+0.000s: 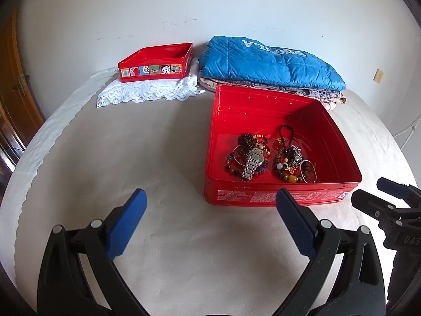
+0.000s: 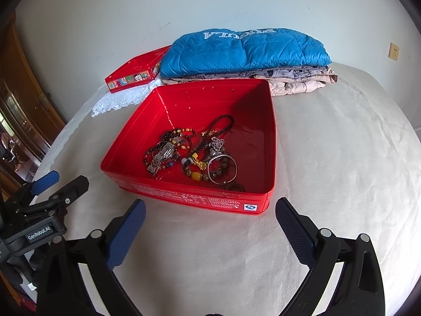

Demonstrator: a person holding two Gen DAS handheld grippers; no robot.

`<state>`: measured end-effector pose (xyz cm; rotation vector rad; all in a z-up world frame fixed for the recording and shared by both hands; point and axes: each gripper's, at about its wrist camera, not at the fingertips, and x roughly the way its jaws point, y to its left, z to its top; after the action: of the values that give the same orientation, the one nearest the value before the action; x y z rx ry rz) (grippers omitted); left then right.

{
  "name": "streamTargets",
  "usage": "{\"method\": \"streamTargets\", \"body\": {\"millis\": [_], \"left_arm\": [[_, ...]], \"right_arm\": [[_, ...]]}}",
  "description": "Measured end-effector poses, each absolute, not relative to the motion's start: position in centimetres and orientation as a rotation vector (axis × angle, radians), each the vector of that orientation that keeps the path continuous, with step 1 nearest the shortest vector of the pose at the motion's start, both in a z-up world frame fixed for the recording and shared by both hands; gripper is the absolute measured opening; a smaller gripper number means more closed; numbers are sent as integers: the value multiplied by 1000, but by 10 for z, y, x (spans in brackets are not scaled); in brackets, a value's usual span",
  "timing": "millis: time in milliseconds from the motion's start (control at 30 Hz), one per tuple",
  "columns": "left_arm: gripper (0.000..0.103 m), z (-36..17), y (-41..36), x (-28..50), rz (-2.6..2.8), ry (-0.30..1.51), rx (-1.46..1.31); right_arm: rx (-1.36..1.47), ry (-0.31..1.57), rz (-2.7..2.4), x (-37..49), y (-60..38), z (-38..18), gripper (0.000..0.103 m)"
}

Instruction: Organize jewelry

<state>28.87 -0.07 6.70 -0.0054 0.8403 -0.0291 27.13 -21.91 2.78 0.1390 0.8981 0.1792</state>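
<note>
Jewelry (image 2: 194,155) — watch, beads, bangle — lies heaped in the open red tin (image 2: 272,158) on the bed, fitting either gathered-in or awaiting sorting. Left tongs (image 1: 210,205) and right tongs (image 2: 210,216) hover spread, empty.

Jewelry (image 1: 265,155) in tin (image 1: 284,192) on bed (image 1: 158,144); lid (image 1: 155,64) behind-left on lace (image 1: 147,92); folded clothes (image 1: 268,65) behind tin.

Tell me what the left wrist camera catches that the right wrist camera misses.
Left only: the inside of the smaller red tin, which looks empty, standing on white lace. Right only: a brown loop against the big tin's near wall, and a sticker outside. Both: the big red tin of jewelry, the blue jacket, both hand-held grippers open.
</note>
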Motion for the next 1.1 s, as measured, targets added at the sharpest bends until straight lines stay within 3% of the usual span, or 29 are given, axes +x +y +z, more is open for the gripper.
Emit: {"method": "streamTargets", "body": {"millis": [1100], "left_arm": [[98, 65, -6, 289, -40, 848, 4]], "right_arm": [[124, 898, 186, 270, -215, 29, 99]]}}
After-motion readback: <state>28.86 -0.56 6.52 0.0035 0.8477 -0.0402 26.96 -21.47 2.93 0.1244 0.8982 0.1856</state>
